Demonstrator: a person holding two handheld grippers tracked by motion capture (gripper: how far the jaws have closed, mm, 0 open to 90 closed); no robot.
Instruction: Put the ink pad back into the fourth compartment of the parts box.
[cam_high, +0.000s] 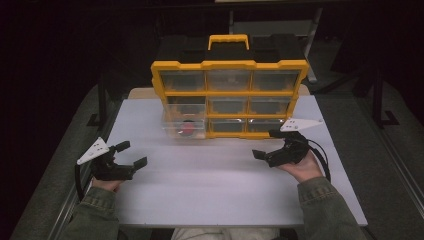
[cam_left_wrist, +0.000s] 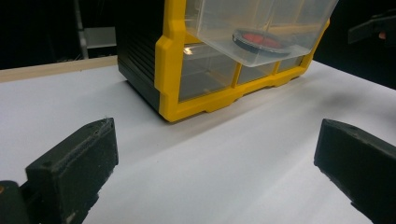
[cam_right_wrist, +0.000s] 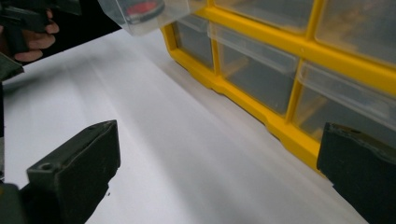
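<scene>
1. Squarely at the far middle of the white desk (cam_high: 225, 185): a yellow-framed organiser (cam_high: 230, 97) with a black body, a yellow carry handle (cam_high: 228, 41) on top, and three rows of three clear drawers facing the person.
2. Pulled partway out at the lower left of that grid: one clear drawer (cam_high: 184, 126), jutting forward over the desk, seen from below in the left gripper view (cam_left_wrist: 261, 28) and at the upper left of the right gripper view (cam_right_wrist: 140, 14).
3. Inside that drawer: a round red disc with a dark rim (cam_high: 188, 128), lying flat on the drawer floor, visible through the clear plastic (cam_left_wrist: 261, 41) and again as a red patch (cam_right_wrist: 142, 8).
4. Near the left front of the desk: left tongs (cam_high: 134, 154), held in the left hand (cam_high: 106, 184), jaws spread wide, gripping nothing, pointing right and slightly forward toward the organiser, well apart from it.
5. At the right, just in front of the organiser's lower right corner: right tongs (cam_high: 267, 143), held in the right hand (cam_high: 302, 170), jaws likewise released and empty, pointing left across the desk.
6. Atop each pair of tongs: a pale three-cornered plate; behind each, a black cable looping back toward olive-green sleeves (cam_high: 325, 210).
7. Between the spread jaws in both gripper views: bare white desk surface, with the yellow frame rising just beyond.
8. Beyond the desk: dark surroundings, detail too dim to tell.
</scene>
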